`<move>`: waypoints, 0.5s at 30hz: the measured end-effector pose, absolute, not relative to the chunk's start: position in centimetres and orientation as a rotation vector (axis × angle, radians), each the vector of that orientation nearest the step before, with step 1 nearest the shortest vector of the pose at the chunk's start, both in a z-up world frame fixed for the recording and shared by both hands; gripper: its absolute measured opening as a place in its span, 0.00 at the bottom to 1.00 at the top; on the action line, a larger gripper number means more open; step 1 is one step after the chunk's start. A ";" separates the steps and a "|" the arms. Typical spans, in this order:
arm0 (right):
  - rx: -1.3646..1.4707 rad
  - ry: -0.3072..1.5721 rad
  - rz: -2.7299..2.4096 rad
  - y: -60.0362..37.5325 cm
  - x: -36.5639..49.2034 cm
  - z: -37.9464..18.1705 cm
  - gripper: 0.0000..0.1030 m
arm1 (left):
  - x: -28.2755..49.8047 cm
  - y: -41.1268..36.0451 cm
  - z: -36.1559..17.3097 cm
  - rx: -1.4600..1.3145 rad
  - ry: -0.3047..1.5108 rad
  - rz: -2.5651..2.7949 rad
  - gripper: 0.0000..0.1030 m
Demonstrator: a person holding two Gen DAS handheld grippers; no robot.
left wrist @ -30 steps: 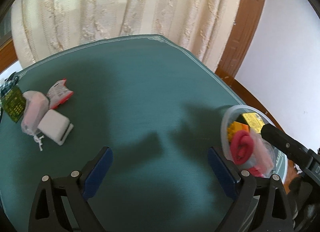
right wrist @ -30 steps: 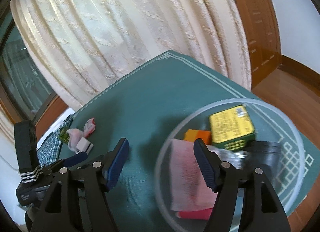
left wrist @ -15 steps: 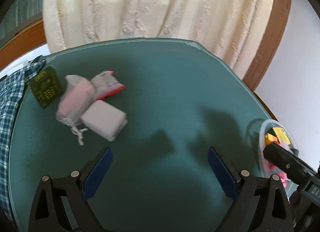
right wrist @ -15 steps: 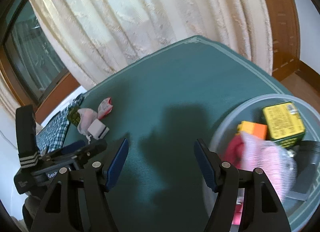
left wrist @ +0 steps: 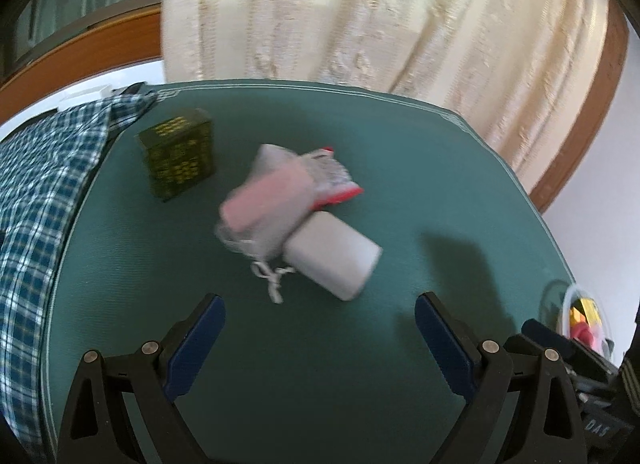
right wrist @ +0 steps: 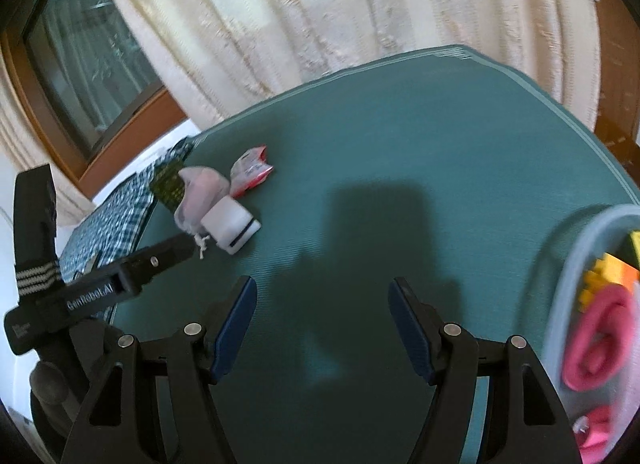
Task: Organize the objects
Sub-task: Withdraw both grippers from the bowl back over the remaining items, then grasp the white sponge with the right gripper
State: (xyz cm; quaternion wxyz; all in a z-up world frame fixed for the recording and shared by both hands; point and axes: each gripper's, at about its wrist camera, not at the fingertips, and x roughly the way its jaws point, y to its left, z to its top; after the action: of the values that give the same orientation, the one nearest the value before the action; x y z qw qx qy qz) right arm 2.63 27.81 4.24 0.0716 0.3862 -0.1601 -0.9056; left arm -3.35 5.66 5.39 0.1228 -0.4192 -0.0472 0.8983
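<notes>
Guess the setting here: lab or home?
Probably a home room: cream curtains over a wood-framed window, a green-covered table, and a plaid cloth at its edge.

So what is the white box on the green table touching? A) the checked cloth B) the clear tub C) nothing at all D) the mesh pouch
D: the white box lies right against the mesh pouch, whose one end overlaps it, while the clear tub sits far across the table.
</notes>
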 end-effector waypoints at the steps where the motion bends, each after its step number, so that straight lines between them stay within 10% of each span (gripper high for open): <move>1: 1.165 -0.471 -2.715 27.4 2.3 4.2 0.68 | -3.5 5.3 5.4 -1.226 -0.145 2.628 0.95; 15: 1.190 -0.313 -2.658 22.4 -2.5 3.2 0.68 | -5.0 1.5 4.6 -1.252 -0.219 2.677 0.95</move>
State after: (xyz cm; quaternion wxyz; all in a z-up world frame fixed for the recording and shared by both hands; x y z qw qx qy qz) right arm -2.48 22.41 3.15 0.1063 0.4039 -0.1064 -0.9024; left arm -4.97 1.48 4.60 0.0888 -0.4208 -0.0734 0.8998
